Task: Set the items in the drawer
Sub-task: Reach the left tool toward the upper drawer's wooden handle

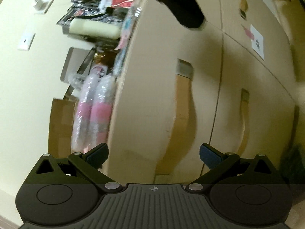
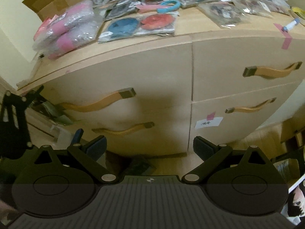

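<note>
Drawers all look closed from where we stand, so we judge the step in hand to be the approach: getting one drawer open before anything goes in.

Our right gripper (image 2: 149, 147) has its jaws wide apart and holds nothing. Ahead of them stands the pale wooden chest of drawers (image 2: 162, 72). The upper left drawer's curved wooden handle (image 2: 99, 103) lies ahead and a little left of the jaws, the lower left handle (image 2: 124, 128) just beyond the left fingertip, and two more handles (image 2: 272, 71) are off to the right.

The items to stow wait on the chest top, far ahead of and above the jaws: a pink bubble-wrapped bundle (image 2: 63, 32) to the left, a clear packet with a blue and a red disc (image 2: 141, 23) near the middle, and a scatter of other small plastic-sleeved packets (image 2: 225, 13) to the right.

Our left gripper (image 1: 154, 153) is rolled on its side, jaws also spread and empty, close to a drawer front (image 1: 152, 95); a handle (image 1: 184, 103) sits just ahead between them, and the pink bundle (image 1: 91, 114) lies left of the left fingertip. This view is blurred.

Next, we think, a gripper must line its jaws across one handle, close on it and pull straight out, while the other fetches an item.
</note>
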